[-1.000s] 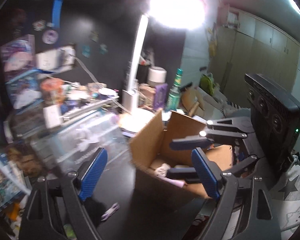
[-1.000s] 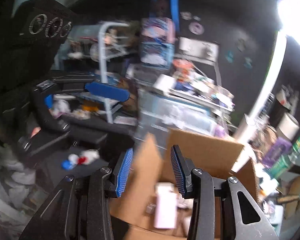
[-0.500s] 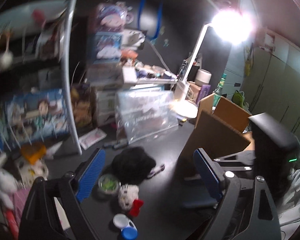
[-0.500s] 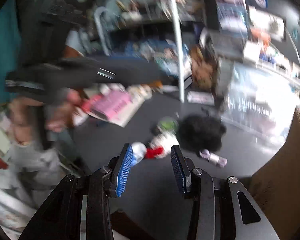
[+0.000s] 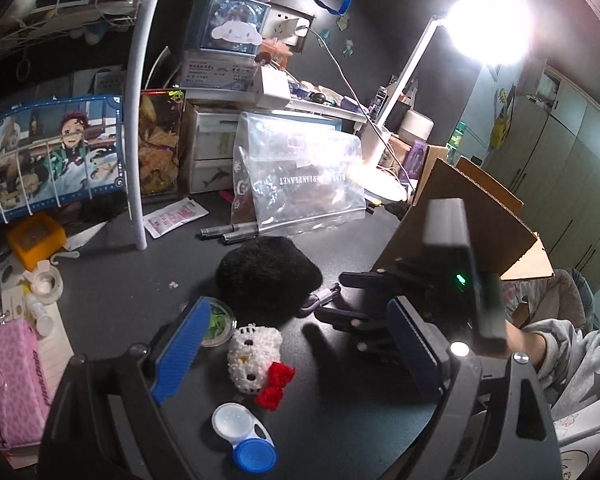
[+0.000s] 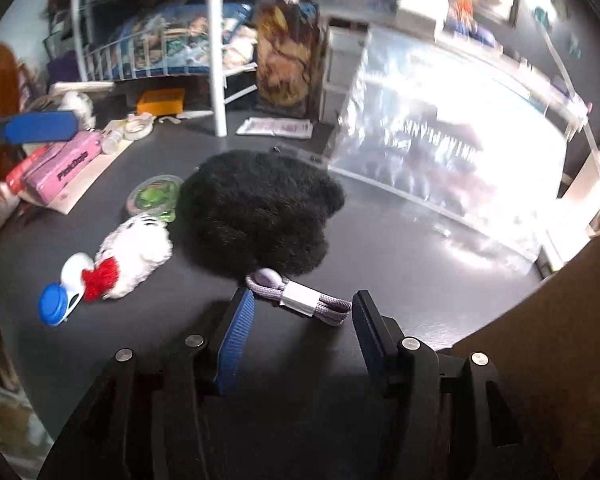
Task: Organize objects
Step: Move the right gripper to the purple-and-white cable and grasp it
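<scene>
On the black desk lie a black fuzzy pouch (image 5: pixel 266 276) (image 6: pixel 260 216), a white crocheted cat toy with a red bow (image 5: pixel 256 356) (image 6: pixel 134 254), a blue and white contact lens case (image 5: pixel 242 438) (image 6: pixel 58 298), a green round container (image 5: pixel 216 322) (image 6: pixel 154 196) and a coiled purple cable (image 6: pixel 300 296). My left gripper (image 5: pixel 296 356) is open above the cat toy. My right gripper (image 6: pixel 302 332) is open, low over the desk, with the cable just ahead between its fingers. It also shows in the left wrist view (image 5: pixel 380 320). A cardboard box (image 5: pixel 460 216) stands at the right.
A clear plastic zip bag (image 5: pixel 296 180) leans behind the pouch, with two pens (image 5: pixel 228 234) before it. A white rack post (image 5: pixel 138 120), a pink case (image 5: pixel 8 380), tape rolls (image 5: pixel 46 280) and an orange box (image 5: pixel 36 236) crowd the left. A lamp (image 5: pixel 488 24) glares at the back right.
Both grippers swung left and down, away from the cardboard box to the loose items on the desk. The right gripper has come low and close to the purple cable.
</scene>
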A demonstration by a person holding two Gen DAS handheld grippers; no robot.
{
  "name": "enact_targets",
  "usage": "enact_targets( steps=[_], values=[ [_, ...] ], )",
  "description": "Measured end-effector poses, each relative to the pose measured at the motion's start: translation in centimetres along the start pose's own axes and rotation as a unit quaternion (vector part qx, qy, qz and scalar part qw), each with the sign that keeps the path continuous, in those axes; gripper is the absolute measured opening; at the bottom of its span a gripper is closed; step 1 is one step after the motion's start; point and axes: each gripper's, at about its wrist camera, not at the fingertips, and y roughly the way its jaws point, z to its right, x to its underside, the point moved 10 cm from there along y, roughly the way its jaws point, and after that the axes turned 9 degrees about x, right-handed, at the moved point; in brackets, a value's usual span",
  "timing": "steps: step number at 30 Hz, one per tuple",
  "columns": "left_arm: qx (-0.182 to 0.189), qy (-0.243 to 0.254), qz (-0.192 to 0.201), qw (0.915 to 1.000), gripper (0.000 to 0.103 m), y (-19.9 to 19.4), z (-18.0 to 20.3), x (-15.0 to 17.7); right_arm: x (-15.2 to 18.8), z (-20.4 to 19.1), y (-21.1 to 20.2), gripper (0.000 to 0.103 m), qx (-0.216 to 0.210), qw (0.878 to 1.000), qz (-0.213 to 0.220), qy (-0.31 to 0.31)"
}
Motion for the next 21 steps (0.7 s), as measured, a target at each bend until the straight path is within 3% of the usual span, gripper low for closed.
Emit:
enact_targets(
  steps=[3,8,13,17,21],
  values=[
    [0.004,0.002,-0.003,1.0000,0.088,0.1,0.1,0.0,0.4,-0.1,0.6,0.048,-0.026,1.000,-0.013,0.012],
    [-0.002,0.000,-0.010,1.0000,0.088,0.3,-0.3,0.2,1.8,-2.7,-1.0,0.045,-0.092,0.995,-0.011,-0.019],
    [0.002,-0.004,-0.008,1.0000,0.088,0.3,-0.3,0.2,1.6,-2.4,-0.6,0.037,-0.065,0.997,0.000,-0.033],
    [-0.006,-0.006,-0.009,0.9999,0.088,0.0,-0.6,0.2,1.7,-2.8,-0.9,0.011,-0.065,0.996,0.005,-0.055],
    [-0.007,-0.014,-0.014,0.9998,0.088,0.0,-0.7,0.6,2.2,-3.2,-1.5,0.007,-0.057,0.995,0.012,-0.083]
  ],
)
